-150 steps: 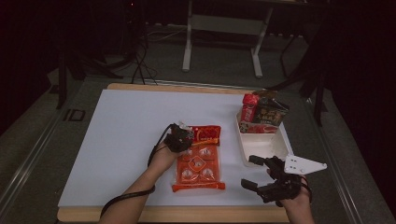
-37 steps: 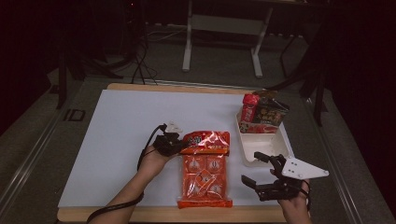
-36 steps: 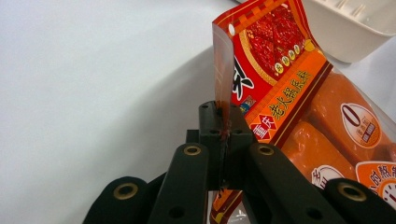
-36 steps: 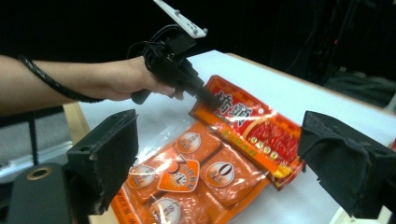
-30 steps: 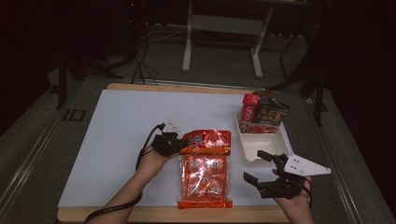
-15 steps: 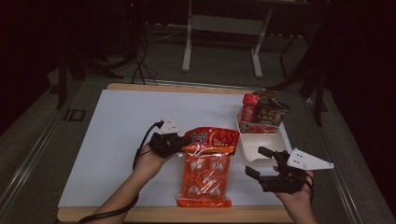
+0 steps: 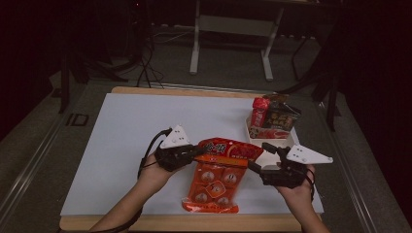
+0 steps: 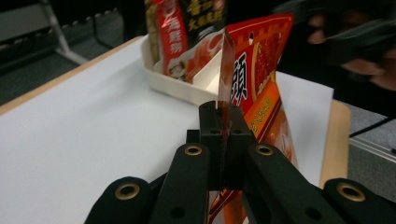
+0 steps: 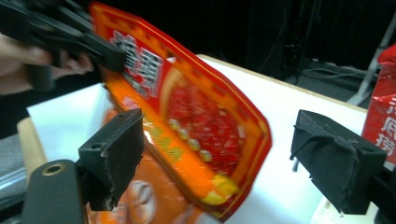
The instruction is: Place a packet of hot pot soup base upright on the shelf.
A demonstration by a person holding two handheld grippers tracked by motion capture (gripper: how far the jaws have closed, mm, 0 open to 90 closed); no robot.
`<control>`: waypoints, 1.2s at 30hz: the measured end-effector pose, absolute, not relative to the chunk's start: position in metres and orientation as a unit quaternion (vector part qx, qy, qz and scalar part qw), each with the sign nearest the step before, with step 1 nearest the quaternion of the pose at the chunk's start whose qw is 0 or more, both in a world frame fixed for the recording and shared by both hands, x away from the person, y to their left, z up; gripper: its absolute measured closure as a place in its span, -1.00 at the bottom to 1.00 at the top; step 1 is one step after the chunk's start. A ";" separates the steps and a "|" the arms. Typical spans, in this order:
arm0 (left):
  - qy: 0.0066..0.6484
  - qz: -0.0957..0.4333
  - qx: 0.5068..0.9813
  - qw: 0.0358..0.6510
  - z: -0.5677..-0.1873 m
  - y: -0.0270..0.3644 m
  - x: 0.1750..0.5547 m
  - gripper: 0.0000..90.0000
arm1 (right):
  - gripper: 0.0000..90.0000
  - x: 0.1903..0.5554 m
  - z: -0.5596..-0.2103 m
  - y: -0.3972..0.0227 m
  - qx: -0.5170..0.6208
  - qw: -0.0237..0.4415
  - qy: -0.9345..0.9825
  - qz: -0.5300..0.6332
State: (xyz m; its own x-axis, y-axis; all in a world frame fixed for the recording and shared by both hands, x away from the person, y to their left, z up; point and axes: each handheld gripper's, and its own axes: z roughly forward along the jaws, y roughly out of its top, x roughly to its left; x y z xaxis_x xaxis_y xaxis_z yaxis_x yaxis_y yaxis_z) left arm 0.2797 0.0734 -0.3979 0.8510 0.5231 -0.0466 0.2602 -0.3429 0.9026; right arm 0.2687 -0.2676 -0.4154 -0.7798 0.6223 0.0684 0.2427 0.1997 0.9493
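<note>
Between the two claws hangs a red-and-orange printed foil snack bag (image 7: 216,177), its long axis running from the top edge down toward the person, bottom seam touching the white table mat (image 7: 111,145). The left gripper (image 7: 197,153) is clamped on the bag's top corner, the thin edge pinched upright between its jaws. The right gripper (image 7: 256,160), jaws spread wide, straddles the opposite top corner without pressing it. Just beyond it sits a white plastic tray (image 7: 252,137) of snack packets.
</note>
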 end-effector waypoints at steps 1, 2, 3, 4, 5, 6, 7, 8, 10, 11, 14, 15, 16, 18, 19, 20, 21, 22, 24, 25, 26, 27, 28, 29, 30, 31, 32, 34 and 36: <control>0.235 0.126 0.808 0.525 -0.397 0.073 0.278 1.00 | -0.62 0.272 -0.417 -0.267 0.284 0.158 0.758 0.566; 0.233 0.124 0.805 0.532 -0.396 0.073 0.277 1.00 | -0.62 0.275 -0.420 -0.267 0.283 0.151 0.759 0.567; 0.232 0.122 0.802 0.537 -0.395 0.073 0.276 1.00 | -0.59 0.278 -0.424 -0.267 0.282 0.143 0.763 0.564; 0.232 0.120 0.799 0.541 -0.395 0.073 0.275 1.00 | -0.55 0.280 -0.427 -0.267 0.278 0.131 0.768 0.562; 0.232 0.120 0.798 0.543 -0.394 0.073 0.275 1.00 | -0.50 0.282 -0.431 -0.267 0.276 0.128 0.769 0.562; 0.230 0.117 0.797 0.546 -0.393 0.072 0.274 1.00 | -0.35 0.282 -0.433 -0.267 0.273 0.118 0.771 0.562; 0.229 0.116 0.796 0.549 -0.393 0.072 0.273 1.00 | -0.24 0.284 -0.437 -0.268 0.266 0.097 0.775 0.565; 0.228 0.114 0.795 0.550 -0.393 0.072 0.273 1.00 | -0.12 0.284 -0.439 -0.268 0.263 0.092 0.774 0.568; 0.226 0.114 0.794 0.553 -0.392 0.072 0.272 1.00 | 0.06 0.284 -0.441 -0.269 0.249 0.069 0.773 0.579; 0.226 0.112 0.793 0.554 -0.392 0.072 0.271 1.00 | 0.12 0.283 -0.441 -0.269 0.246 0.065 0.770 0.585; 0.225 0.107 0.791 0.559 -0.391 0.072 0.271 1.00 | 0.43 0.283 -0.438 -0.272 0.238 0.057 0.770 0.590; 0.224 0.108 0.791 0.559 -0.391 0.071 0.271 1.00 | 0.50 0.283 -0.437 -0.272 0.234 0.055 0.770 0.591; 0.224 0.106 0.791 0.559 -0.391 0.071 0.270 1.00 | 0.55 0.282 -0.437 -0.272 0.232 0.057 0.771 0.590; 0.226 0.105 0.792 0.557 -0.391 0.070 0.270 1.00 | 0.89 0.281 -0.436 -0.270 0.224 0.051 0.780 0.582; 0.226 0.105 0.793 0.556 -0.392 0.070 0.270 1.00 | 0.96 0.281 -0.435 -0.270 0.221 0.049 0.783 0.580; 0.227 0.106 0.793 0.555 -0.392 0.071 0.270 1.00 | 0.99 0.280 -0.435 -0.270 0.218 0.044 0.785 0.578; 0.227 0.105 0.793 0.556 -0.392 0.071 0.270 1.00 | 1.00 0.279 -0.434 -0.269 0.218 0.043 0.787 0.576; 0.227 0.105 0.793 0.556 -0.392 0.071 0.270 1.00 | 1.00 0.279 -0.434 -0.269 0.218 0.043 0.787 0.576; 0.225 0.104 0.789 0.562 -0.389 0.076 0.269 1.00 | 1.00 0.275 -0.424 -0.267 0.206 0.038 0.793 0.572; 0.225 0.104 0.787 0.564 -0.388 0.077 0.269 1.00 | 1.00 0.273 -0.420 -0.266 0.200 0.040 0.794 0.572; 0.224 0.101 0.786 0.568 -0.386 0.079 0.268 1.00 | 1.00 0.270 -0.416 -0.266 0.197 0.037 0.794 0.575; 0.219 0.104 0.785 0.570 -0.383 0.081 0.268 1.00 | 1.00 0.268 -0.412 -0.265 0.193 0.036 0.793 0.577; 0.217 0.105 0.784 0.572 -0.381 0.082 0.267 1.00 | 1.00 0.267 -0.408 -0.264 0.188 0.038 0.793 0.578; 0.215 0.106 0.784 0.573 -0.379 0.083 0.266 1.00 | 1.00 0.265 -0.405 -0.263 0.184 0.039 0.793 0.580; 0.213 0.106 0.783 0.574 -0.377 0.084 0.266 1.00 | 1.00 0.264 -0.401 -0.262 0.182 0.041 0.793 0.579; 0.213 0.106 0.783 0.574 -0.377 0.084 0.266 1.00 | 1.00 0.263 -0.398 -0.262 0.180 0.043 0.794 0.579; 0.208 0.105 0.782 0.578 -0.373 0.086 0.264 1.00 | 1.00 0.262 -0.395 -0.261 0.179 0.047 0.794 0.580; 0.206 0.102 0.781 0.580 -0.371 0.087 0.264 1.00 | 1.00 0.262 -0.391 -0.262 0.178 0.051 0.793 0.581; 0.196 0.106 0.780 0.584 -0.367 0.087 0.262 1.00 | 1.00 0.264 -0.381 -0.263 0.176 0.059 0.791 0.582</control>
State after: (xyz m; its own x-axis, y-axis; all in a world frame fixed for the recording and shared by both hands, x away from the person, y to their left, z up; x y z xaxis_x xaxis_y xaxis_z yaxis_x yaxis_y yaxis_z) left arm 0.2617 0.0873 -0.3669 0.9006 0.4298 -0.0643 0.1826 -0.2399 0.9535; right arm 0.2637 -0.2627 -0.3815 -0.9307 0.3482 0.1119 0.2105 0.2597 0.9425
